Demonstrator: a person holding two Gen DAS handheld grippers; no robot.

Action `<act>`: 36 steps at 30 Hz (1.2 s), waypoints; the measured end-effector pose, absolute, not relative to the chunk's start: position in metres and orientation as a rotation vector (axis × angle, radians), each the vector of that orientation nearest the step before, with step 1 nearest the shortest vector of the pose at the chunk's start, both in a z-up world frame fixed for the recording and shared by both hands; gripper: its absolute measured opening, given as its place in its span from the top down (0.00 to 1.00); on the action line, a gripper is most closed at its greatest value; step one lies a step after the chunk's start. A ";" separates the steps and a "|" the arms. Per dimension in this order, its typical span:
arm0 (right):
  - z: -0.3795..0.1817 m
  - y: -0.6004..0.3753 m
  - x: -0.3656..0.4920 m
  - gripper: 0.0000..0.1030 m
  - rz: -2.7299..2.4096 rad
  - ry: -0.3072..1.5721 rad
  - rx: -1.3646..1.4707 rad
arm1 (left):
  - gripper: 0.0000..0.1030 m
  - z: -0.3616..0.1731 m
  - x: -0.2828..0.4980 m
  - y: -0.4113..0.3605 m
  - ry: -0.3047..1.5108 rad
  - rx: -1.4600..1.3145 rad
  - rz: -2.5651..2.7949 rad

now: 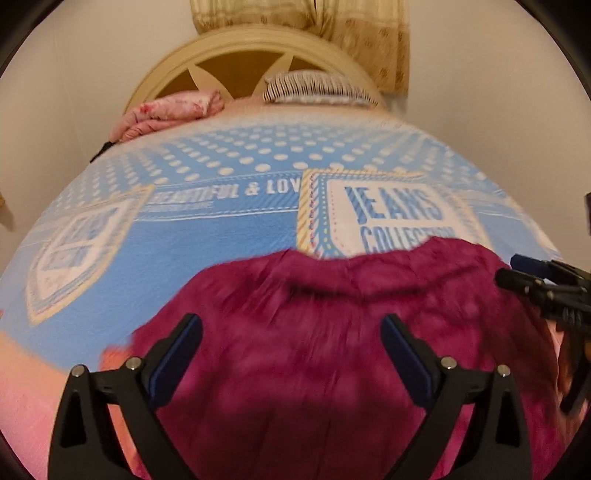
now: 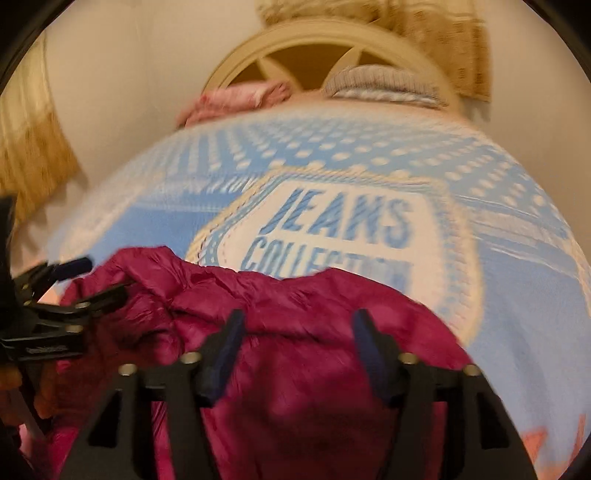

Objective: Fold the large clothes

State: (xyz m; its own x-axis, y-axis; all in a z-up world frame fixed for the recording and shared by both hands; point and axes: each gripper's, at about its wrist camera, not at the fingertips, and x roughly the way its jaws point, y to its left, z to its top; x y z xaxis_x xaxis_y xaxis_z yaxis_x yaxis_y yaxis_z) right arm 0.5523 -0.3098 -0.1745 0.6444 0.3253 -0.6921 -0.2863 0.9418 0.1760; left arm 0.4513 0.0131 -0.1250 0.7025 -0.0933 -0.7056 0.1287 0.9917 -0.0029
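Observation:
A large magenta garment [image 1: 332, 332] lies on the blue bedspread [image 1: 207, 240] near the bed's front edge. It also shows in the right wrist view [image 2: 295, 332], crumpled at its left end. My left gripper [image 1: 291, 328] is open above the garment, fingers wide apart, holding nothing. My right gripper [image 2: 297, 332] is open over the garment too, empty. The right gripper shows at the right edge of the left wrist view [image 1: 517, 273]. The left gripper shows at the left edge of the right wrist view [image 2: 99, 277]. Both views are blurred.
The bedspread carries a white "JEANS COLLECTION" patch [image 1: 391, 218]. At the head of the bed are a folded pink cloth [image 1: 166, 110], a striped pillow [image 1: 317, 86] and a cream headboard [image 1: 236, 51]. A curtain [image 1: 351, 29] hangs behind.

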 end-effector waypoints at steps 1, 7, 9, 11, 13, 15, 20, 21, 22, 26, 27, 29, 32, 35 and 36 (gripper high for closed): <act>-0.174 -0.320 0.537 0.34 0.352 0.817 0.069 | 0.03 -0.121 0.427 0.025 0.769 0.049 -0.131; -0.187 -0.369 0.423 0.34 0.363 0.889 0.104 | 0.00 -0.124 0.300 0.085 0.744 0.015 -0.135; -0.192 -0.382 0.385 0.34 0.355 0.890 0.129 | 0.00 -0.131 0.265 0.098 0.746 0.008 -0.118; -0.199 -0.394 0.346 0.34 0.333 0.896 0.154 | 0.00 -0.145 0.233 0.107 0.772 0.006 -0.103; -0.207 -0.404 0.310 0.34 0.309 0.903 0.181 | 0.00 -0.158 0.209 0.111 0.796 -0.002 -0.092; -0.214 -0.406 0.278 0.34 0.281 0.899 0.168 | 0.00 -0.170 0.185 0.112 0.810 -0.002 -0.080; -0.226 -0.410 0.216 0.34 0.253 0.901 0.161 | 0.00 -0.185 0.152 0.102 0.804 -0.015 -0.081; -0.227 -0.410 0.208 0.34 0.252 0.894 0.160 | 0.00 -0.188 0.149 0.099 0.808 -0.006 -0.080; -0.228 -0.409 0.198 0.34 0.250 0.890 0.153 | 0.00 -0.191 0.146 0.096 0.811 0.001 -0.078; -0.232 -0.410 0.165 0.34 0.249 0.886 0.162 | 0.00 -0.207 0.136 0.094 0.873 -0.018 -0.124; -0.233 -0.411 0.160 0.34 0.249 0.885 0.167 | 0.00 -0.210 0.133 0.095 0.883 -0.023 -0.124; -0.235 -0.413 0.148 0.34 0.245 0.891 0.188 | 0.00 -0.213 0.122 0.096 0.890 -0.043 -0.134; -0.236 -0.417 0.134 0.34 0.290 0.915 0.262 | 0.00 -0.213 0.110 0.100 0.895 -0.065 -0.142; -0.240 -0.416 0.118 0.34 0.324 0.923 0.280 | 0.00 -0.216 0.105 0.105 0.904 -0.093 -0.159; -0.241 -0.415 0.115 0.34 0.329 0.913 0.267 | 0.00 -0.216 0.104 0.106 0.908 -0.100 -0.161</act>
State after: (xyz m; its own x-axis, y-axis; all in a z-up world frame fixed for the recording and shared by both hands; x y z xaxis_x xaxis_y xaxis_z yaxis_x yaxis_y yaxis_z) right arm 0.1147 -0.4150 -0.2407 0.5673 0.3877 -0.7266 -0.1640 0.9178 0.3616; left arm 0.1045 0.1059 -0.2159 0.6042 -0.1809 -0.7760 0.0968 0.9833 -0.1539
